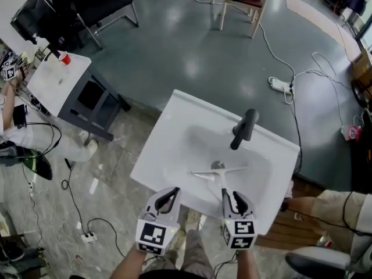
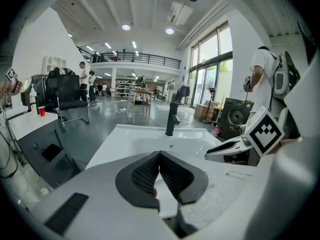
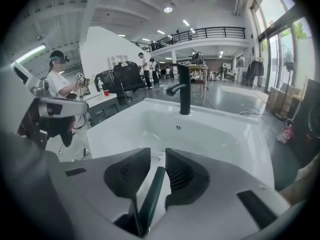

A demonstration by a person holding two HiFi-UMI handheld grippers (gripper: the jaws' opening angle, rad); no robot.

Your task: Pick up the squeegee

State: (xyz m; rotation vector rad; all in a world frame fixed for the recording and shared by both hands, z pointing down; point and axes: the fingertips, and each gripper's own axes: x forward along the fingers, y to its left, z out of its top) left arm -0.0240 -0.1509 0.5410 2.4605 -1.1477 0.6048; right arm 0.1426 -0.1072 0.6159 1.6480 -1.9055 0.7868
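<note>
A squeegee (image 1: 222,183) lies in the basin of a white sink (image 1: 168,115), its pale blade across the bottom near the drain and its dark handle pointing at me. My right gripper (image 1: 231,197) sits at the sink's near edge with that handle (image 3: 151,196) running between its parted jaws; a gap shows beside it, so the pads do not squeeze it. To its left, over the rim, my left gripper (image 1: 170,195) is shut and empty, its pads meeting (image 2: 160,155). A black faucet (image 1: 244,129) stands at the far side of the basin.
A white table (image 1: 55,83) with a red cup (image 1: 65,58) stands at the left, a seated person beside it. Cables and a power strip (image 1: 281,86) lie on the floor behind the sink. Another person's leg (image 1: 325,205) is at the right.
</note>
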